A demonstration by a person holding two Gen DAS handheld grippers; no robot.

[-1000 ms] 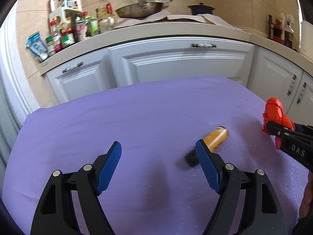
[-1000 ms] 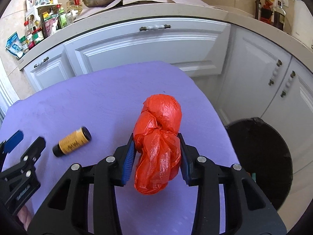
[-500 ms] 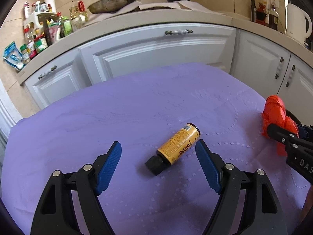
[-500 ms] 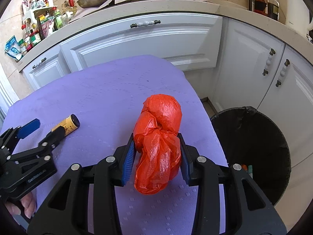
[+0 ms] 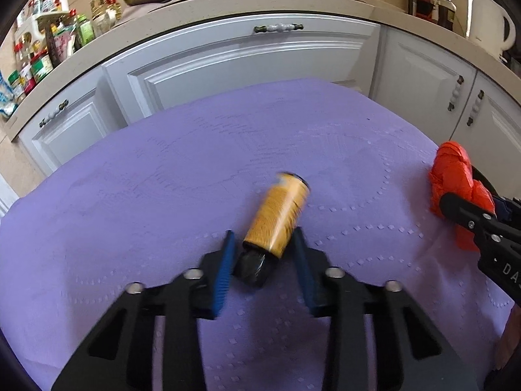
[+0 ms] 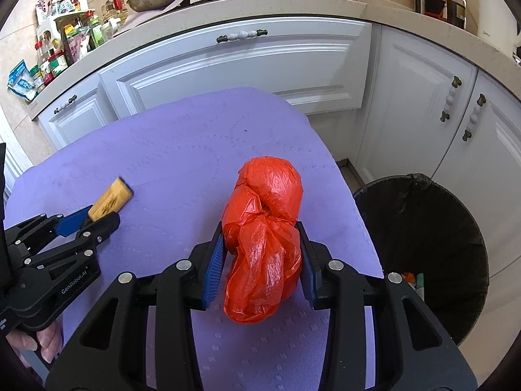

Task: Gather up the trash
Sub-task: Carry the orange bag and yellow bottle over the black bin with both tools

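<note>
Between the left gripper's jaws, which have just been closing, lies the bottle, black cap inward, body poking out past the tips; blur hides whether both pads press yet. It looks light, stiff and smooth, likely to roll, so the yellow body seems the better hold. The right gripper is clamped on the red bag, soft and crumpled. The bin sits right of it, partly cut off.

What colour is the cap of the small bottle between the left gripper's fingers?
Black; the bottle itself is orange-yellow. The left wrist view shows it best.
</note>
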